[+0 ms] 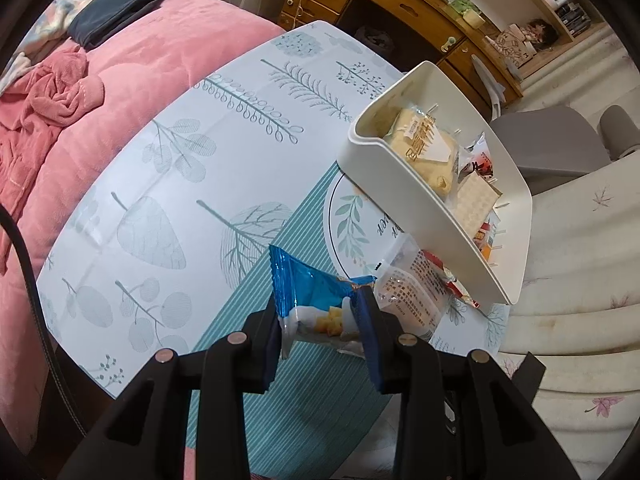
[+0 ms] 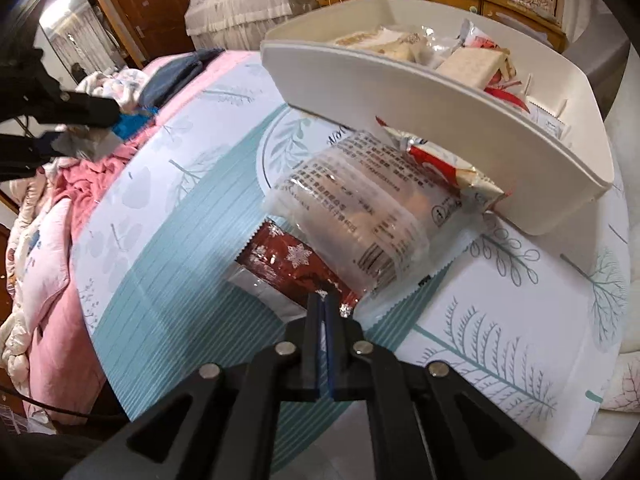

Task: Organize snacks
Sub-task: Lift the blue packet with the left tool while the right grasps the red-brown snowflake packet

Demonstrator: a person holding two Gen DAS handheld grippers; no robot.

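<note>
My left gripper (image 1: 320,320) is shut on a blue snack packet (image 1: 312,300) and holds it above the table, left of the white bin (image 1: 420,208). The bin holds several wrapped snacks. In the right wrist view that same left gripper (image 2: 92,128) hangs at the far left with the blue packet (image 2: 132,126). My right gripper (image 2: 323,300) is shut, its tips pinching the near edge of a red snowflake packet (image 2: 288,260) on the table. A clear printed packet (image 2: 352,216) lies over that one, and a red-and-white packet (image 2: 444,164) leans on the bin's wall (image 2: 400,96).
The table wears a leaf-print cloth (image 1: 180,200) with a teal striped mat. A pink quilted bed (image 1: 140,60) with clothes borders the table's left edge. A wooden desk (image 1: 400,0) stands behind, and a grey chair (image 1: 560,140) to the right.
</note>
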